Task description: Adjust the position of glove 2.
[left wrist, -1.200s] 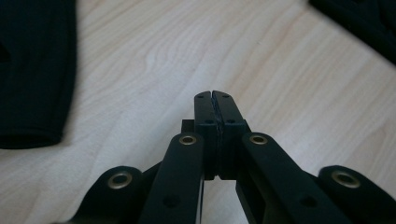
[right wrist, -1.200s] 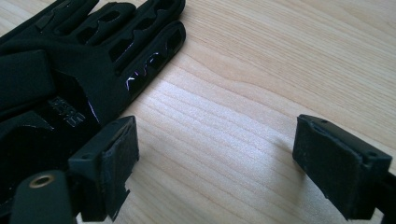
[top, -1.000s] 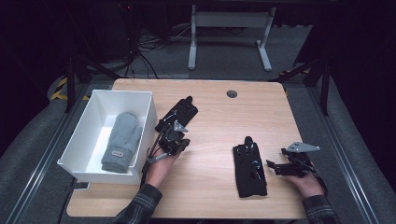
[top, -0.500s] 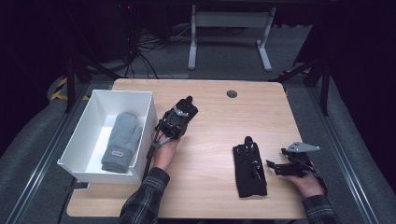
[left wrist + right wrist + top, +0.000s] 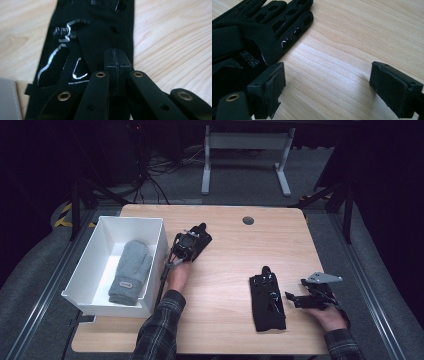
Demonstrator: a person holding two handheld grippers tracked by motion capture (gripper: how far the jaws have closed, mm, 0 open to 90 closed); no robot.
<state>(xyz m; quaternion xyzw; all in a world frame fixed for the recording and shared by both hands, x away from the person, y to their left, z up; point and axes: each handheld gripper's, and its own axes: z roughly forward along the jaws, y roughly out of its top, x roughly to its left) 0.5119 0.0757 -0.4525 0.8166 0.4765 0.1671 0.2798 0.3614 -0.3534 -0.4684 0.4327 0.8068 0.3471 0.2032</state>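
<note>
Fingers, left gripper (image 5: 116, 58): pads pressed flat together with nothing between them; the tips sit low over the black glove by the bin (image 5: 95, 32).
Fingers, right gripper (image 5: 327, 82): spread wide, bare wood between the pads; the left pad (image 5: 274, 85) lies just beside the near black glove (image 5: 259, 35), not pinching it.
White bin (image 5: 105, 227): far left of the table, walls upright, open top.
Grey mitten (image 5: 129, 270): lying flat inside the bin, cuff toward the near wall.
Left gripper in the high view (image 5: 186, 245): just right of the bin's right wall, over the cuff end of the glove there (image 5: 202, 237).
Change at left: a second ago this gripper stood nearer the person, short of that glove; it has slid away toward the far side and slightly down, and its tips now overlap the fabric. The jaws have stayed closed throughout.
Reading: judged as an approach to pick up this glove, presumably to join the mitten in the bin; the closed jaws would need to part before any grasp, so the pick is not yet begun.
Table (image 5: 225, 265): light wood, a round grommet at the far edge.
Near black glove in the high view (image 5: 267, 302): right of centre, fingers pointing away, unmoved over the last second.
Right gripper in the high view (image 5: 295, 300): near right, just beside that glove, in the same spot as a second ago; judged to be waiting.
</note>
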